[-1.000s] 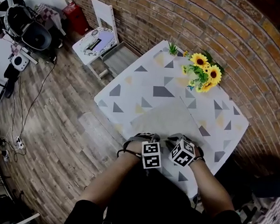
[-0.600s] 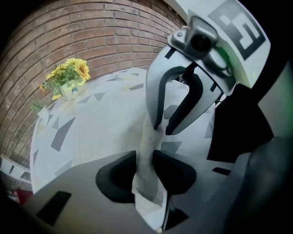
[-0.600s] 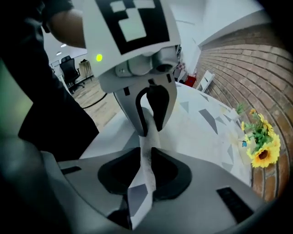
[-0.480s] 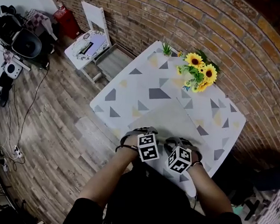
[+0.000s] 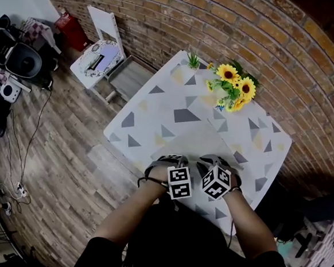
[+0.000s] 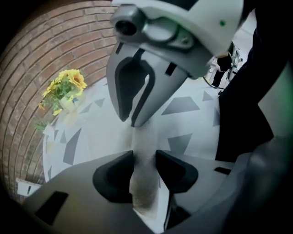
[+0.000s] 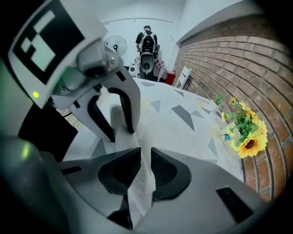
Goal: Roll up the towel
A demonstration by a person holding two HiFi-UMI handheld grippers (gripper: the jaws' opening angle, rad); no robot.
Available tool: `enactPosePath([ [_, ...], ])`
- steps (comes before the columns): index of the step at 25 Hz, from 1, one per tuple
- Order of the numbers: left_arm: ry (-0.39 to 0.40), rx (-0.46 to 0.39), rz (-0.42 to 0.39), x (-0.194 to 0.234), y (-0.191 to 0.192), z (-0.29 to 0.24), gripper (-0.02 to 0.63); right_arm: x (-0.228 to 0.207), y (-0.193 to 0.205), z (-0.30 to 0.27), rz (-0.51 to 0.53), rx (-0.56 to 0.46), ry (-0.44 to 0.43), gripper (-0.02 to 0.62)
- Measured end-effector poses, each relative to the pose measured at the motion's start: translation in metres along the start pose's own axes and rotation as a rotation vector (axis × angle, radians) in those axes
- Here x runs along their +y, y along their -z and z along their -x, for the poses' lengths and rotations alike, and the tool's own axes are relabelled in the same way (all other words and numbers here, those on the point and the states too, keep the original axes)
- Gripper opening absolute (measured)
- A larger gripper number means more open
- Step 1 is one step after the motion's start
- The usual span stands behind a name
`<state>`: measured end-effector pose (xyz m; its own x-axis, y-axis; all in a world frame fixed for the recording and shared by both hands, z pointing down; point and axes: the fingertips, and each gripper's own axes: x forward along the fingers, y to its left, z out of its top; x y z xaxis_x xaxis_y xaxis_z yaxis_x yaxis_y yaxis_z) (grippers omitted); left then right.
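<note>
The towel (image 5: 203, 143) lies flat on the patterned counter (image 5: 151, 108), its near edge lifted at the counter's near side. The left gripper (image 5: 168, 159) has its fingers (image 6: 114, 176) pinching that edge, having just eased slightly wider. Just beside it, the right gripper (image 5: 215, 161) has its fingers (image 7: 167, 173) clamped on the same edge, having just tightened. The sunflowers (image 5: 235, 89) stand well apart at the far side.

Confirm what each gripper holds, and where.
The towel, by its near edge: left gripper and right gripper pinch it; left jaws just eased, right just tightened.
</note>
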<state>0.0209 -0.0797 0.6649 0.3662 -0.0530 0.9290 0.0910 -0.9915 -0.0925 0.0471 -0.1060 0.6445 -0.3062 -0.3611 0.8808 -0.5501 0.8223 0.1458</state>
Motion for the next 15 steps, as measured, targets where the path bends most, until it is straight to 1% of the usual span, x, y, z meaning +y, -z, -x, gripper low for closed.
enactPosePath([
  [4,-0.018,-0.013,0.056,0.023,0.001,-0.001,0.169,0.015,-0.002,0.012,0.021,-0.026,-0.059,0.086],
  [7,-0.026,-0.021,0.066,0.039,0.001,0.001,0.169,0.023,0.002,0.008,0.036,-0.011,-0.090,0.084],
  [10,-0.042,-0.031,0.082,0.054,0.000,0.002,0.169,0.015,0.007,-0.002,0.036,0.017,-0.076,0.086],
  [15,-0.087,-0.074,0.135,0.078,-0.003,0.013,0.167,-0.015,0.004,-0.010,0.019,0.024,-0.028,0.080],
])
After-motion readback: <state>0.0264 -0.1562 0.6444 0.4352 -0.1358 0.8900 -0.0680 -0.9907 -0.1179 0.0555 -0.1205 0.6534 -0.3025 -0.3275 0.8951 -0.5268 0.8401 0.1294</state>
